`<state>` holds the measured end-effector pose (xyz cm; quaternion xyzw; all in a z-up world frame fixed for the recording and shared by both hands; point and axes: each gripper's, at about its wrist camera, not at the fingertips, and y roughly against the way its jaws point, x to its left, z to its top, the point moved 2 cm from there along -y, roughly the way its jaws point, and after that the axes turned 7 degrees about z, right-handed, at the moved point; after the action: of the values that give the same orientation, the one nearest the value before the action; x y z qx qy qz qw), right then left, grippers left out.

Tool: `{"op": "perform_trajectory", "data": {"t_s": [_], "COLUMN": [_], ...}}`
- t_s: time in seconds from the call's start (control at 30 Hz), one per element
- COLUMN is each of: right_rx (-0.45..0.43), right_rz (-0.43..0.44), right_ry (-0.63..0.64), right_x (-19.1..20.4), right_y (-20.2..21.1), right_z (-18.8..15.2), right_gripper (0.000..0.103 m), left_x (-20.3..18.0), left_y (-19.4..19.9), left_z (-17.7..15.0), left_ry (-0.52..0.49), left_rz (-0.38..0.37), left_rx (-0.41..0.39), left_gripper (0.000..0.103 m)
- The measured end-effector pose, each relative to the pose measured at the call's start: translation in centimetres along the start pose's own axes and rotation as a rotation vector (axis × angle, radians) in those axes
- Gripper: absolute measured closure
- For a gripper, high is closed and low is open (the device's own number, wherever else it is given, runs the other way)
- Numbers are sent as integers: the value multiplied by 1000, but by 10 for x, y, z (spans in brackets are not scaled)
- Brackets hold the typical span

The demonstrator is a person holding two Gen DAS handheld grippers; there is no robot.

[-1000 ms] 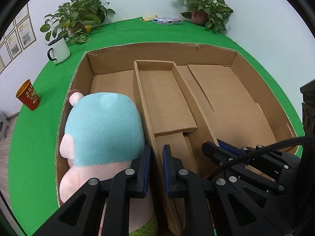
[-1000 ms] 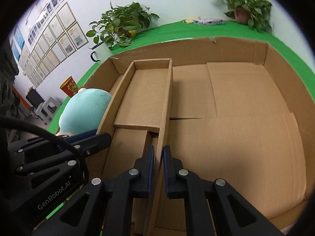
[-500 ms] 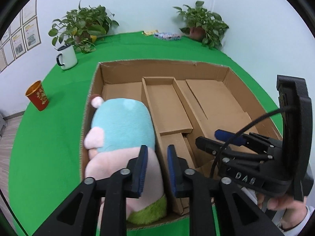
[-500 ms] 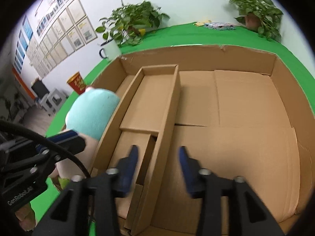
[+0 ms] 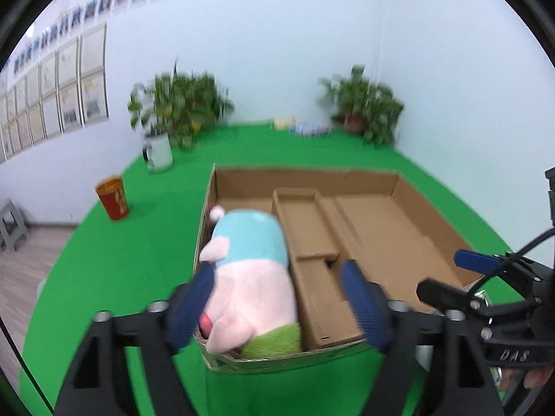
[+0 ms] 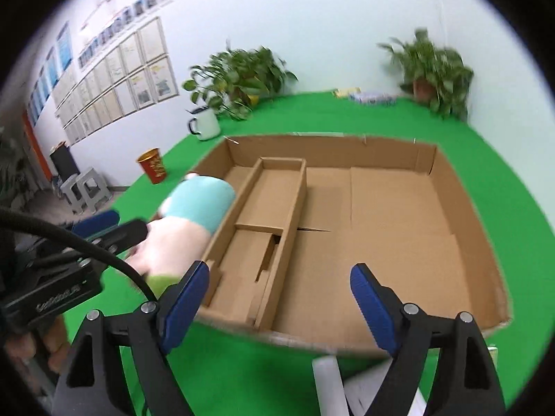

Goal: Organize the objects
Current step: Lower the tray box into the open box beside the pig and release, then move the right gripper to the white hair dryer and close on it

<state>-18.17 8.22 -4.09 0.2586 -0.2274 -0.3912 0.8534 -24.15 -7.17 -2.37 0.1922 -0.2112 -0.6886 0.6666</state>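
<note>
Green table (image 6: 513, 180) carries a big cardboard box (image 6: 461, 215), open top, with a narrow cardboard divider tray (image 6: 277, 204) inside. Plush toy (image 5: 248, 260) lies in the box's left compartment, wedged between the box wall and the divider tray. Left gripper (image 5: 277, 301) above the box's near edge, jaws opening, nothing clamped. Right gripper (image 6: 281, 301) likewise, jaws opening, empty. Farther back on the table: white mug (image 6: 204, 124), red cup (image 6: 152, 166).
</note>
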Motion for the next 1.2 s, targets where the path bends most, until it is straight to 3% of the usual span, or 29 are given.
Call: {"op": "perform_trajectory", "data": {"t_s": [0.03,0.07,0.13,0.3,0.63,0.83,0.9,0.93,0.97,1.0,1.03,1.07,1.13,1.2], "right_rx": [-12,-30,-54,-114,-156,-160,-151,-149,-152,-148,-140,-126,-109,-119], "right_rz": [-21,-61,-97,-136,-71,-102,-98,-99,-104,-110,-117,-128,-127,-120], "right_ry": [19,44,68,69,-1,58,52,45,38,40,43,42,30,24], "right_x": [3,6,8,5,-8,-4,-4,-5,-6,-7,-7,-8,-10,-11], "right_y": [8,16,28,54,88,89,89,89,91,91,92,92,93,98], "right_z": [-2,-4,-7,-23,-56,-72,-77,-79,-81,-81,-83,-83,-84,-85], "right_gripper": [20,20,20,20,20,21,23,28,41,52,81,98,97,88], "left_x": [-4,-7,-14,-28,-65,-78,-79,-79,-81,-83,-86,-87,-88,-88], "left_y": [13,22,44,81,120,125,124,124,123,120,118,118,121,122], "left_z": [-2,-3,-8,-15,-36,-52,-54,-55,-57,-58,-61,-61,-63,-63], "left_ry": [1,6,30,86,73,55,42,37,28,16,5,7,8,6], "left_rz": [14,24,17,-9,-12,-5,-8,-14,-28,-48,-61,-59,-32,4], "left_rx": [-39,-66,-119,-161,-154,-144,-140,-135,-118,-97,-75,-76,-98,-106], "left_gripper": [5,1,1,1,1,2,11,32,66,83,97,97,94,53]}}
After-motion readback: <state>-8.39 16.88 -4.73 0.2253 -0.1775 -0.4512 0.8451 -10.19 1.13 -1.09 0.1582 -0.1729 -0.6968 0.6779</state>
